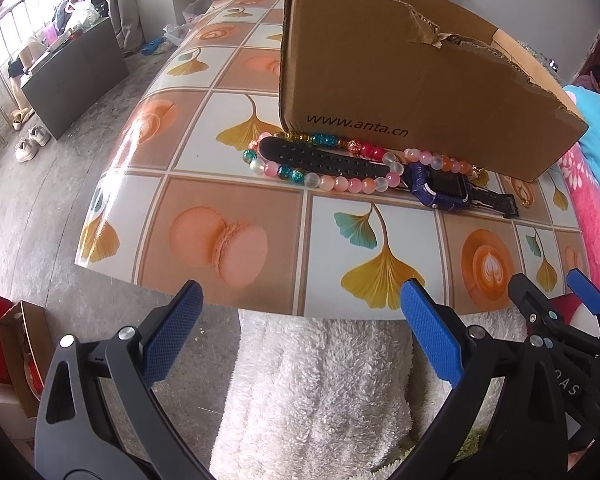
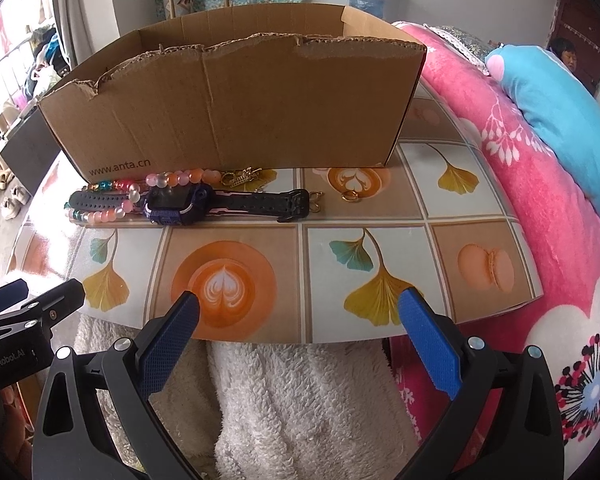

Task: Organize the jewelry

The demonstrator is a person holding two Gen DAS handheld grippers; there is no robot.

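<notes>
A purple watch with a black strap lies on the patterned table in front of a brown cardboard box. A pink and teal bead bracelet loops around its strap. Small gold trinkets and a gold ring lie to the right. My left gripper is open and empty at the table's near edge. My right gripper is open and empty, also at the near edge; it shows in the left wrist view.
The patterned table is small, with a rounded near edge. White fleece lies below both grippers. A pink floral blanket and a blue pillow lie right. The floor and shoes are left.
</notes>
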